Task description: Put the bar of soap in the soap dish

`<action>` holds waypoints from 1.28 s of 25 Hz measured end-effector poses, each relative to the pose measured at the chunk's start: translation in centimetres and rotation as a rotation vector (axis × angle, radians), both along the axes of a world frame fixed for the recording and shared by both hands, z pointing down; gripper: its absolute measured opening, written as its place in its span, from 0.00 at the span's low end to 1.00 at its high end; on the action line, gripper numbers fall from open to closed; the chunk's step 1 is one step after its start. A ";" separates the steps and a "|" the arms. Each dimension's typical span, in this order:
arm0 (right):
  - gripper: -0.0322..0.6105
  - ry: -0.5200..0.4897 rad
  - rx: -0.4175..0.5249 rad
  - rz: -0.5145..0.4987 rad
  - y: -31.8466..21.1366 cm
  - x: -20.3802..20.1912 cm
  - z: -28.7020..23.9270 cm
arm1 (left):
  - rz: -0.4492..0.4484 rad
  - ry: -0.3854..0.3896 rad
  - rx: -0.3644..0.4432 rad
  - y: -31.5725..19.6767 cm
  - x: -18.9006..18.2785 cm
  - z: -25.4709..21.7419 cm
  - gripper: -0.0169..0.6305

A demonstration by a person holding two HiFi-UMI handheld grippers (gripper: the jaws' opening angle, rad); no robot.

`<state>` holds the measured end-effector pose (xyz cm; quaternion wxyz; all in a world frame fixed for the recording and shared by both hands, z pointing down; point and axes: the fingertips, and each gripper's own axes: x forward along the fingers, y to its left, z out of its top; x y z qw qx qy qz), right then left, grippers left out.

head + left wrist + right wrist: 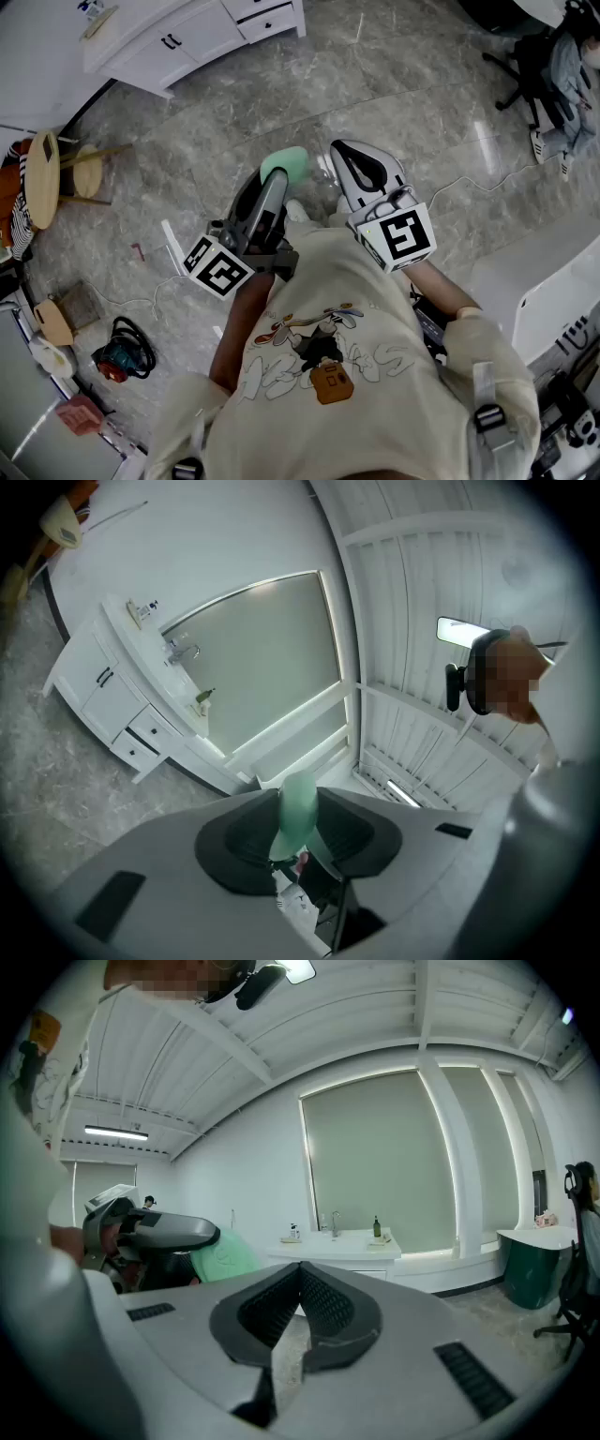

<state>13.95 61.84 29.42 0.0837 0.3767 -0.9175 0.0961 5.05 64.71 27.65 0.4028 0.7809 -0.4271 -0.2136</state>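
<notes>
A pale green bar of soap (288, 163) stands on edge between the jaws of my left gripper (277, 184), which is shut on it and held level in front of the person's chest. In the left gripper view the soap (299, 810) fills the gap between the dark pads. The right gripper (344, 154) is just right of it, shut with nothing in it, its pads meeting at the tip (300, 1267). From there the soap (225, 1254) shows at the left. No soap dish can be made out for certain.
A white vanity (187, 37) with sink and tap (335, 1223) stands ahead across the marble floor. A round wooden stool (42, 178) and a power tool with its cable (120, 356) lie to the left. An office chair (534, 66) and a white table (553, 281) are to the right.
</notes>
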 end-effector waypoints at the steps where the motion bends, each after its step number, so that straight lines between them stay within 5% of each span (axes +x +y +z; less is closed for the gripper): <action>1: 0.06 0.001 -0.005 0.002 0.1 0.1 0.0 | 0.000 -0.001 -0.001 0.1 0.1 -0.1 0.23; 14: 0.06 -0.031 -0.061 0.042 1.3 2.5 1.2 | 0.028 -0.023 -0.013 1.1 2.1 0.5 0.23; 21: 0.06 -0.118 -0.132 0.085 1.2 7.4 2.3 | 0.034 -0.029 -0.045 1.2 5.7 1.7 0.23; 25: 0.06 -0.149 -0.126 0.046 0.5 8.8 2.5 | 0.008 -0.040 -0.015 0.4 7.0 1.4 0.23; 32: 0.06 -0.159 -0.172 0.029 0.2 9.6 3.8 | -0.030 -0.027 -0.077 0.3 7.6 2.8 0.23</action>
